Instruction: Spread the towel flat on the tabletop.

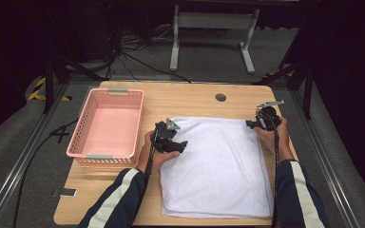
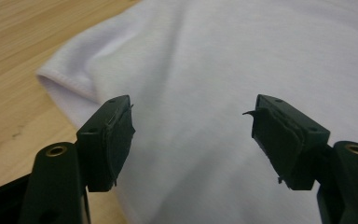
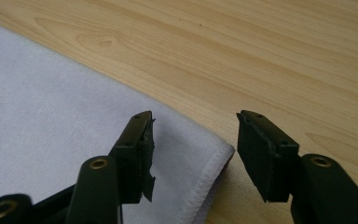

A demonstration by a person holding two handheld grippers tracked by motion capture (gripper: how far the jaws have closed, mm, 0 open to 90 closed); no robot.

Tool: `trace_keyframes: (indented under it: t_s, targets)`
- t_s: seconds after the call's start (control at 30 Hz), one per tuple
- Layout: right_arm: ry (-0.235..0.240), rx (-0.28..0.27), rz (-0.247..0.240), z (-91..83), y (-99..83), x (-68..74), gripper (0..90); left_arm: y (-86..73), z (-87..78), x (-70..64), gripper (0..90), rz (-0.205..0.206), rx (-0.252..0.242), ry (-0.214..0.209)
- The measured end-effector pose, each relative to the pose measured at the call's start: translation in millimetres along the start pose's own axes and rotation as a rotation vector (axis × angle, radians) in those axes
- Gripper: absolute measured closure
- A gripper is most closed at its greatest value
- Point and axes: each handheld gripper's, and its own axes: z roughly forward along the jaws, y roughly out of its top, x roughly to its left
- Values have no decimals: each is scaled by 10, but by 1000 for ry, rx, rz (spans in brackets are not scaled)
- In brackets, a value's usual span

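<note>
A white towel (image 1: 218,166) lies spread flat on the wooden table (image 1: 180,97). My left gripper (image 1: 183,145) hovers over its left edge, jaws open and nothing between them. In the left gripper view the left gripper (image 2: 193,128) looks across the towel (image 2: 223,70), whose hemmed corner lies ahead to the left. My right gripper (image 1: 250,123) is at the towel's far right corner, open. In the right gripper view the right gripper (image 3: 195,140) straddles that stitched corner of the towel (image 3: 51,121), one jaw over the cloth and the other over bare wood.
A pink plastic basket (image 1: 86,116) with nothing in it sits on the table's left side, close to my left hand. A round cable hole (image 1: 220,97) is near the table's far edge. Beyond the table stand a white desk frame (image 1: 214,28) and floor cables.
</note>
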Motion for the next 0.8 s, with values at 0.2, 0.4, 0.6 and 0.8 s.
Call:
trace_keyframes:
  t_s: [0.2, 0.4, 0.6, 0.8]
  targets:
    - [-30, 24, 41, 64, -67, -113, 417, 145, 228, 282, 325, -100, 21, 94]
    - [15, 10, 99, 95, -114, -158, 422, 132, 436, 506, 319, -200, 19, 101]
    - [65, 8, 73, 84, -114, -151, 594, 183, 471, 644, 310, -205, 20, 112]
    - [101, 21, 35, 73, -87, -102, 780, 231, 462, 695, 473, -227, 17, 95]
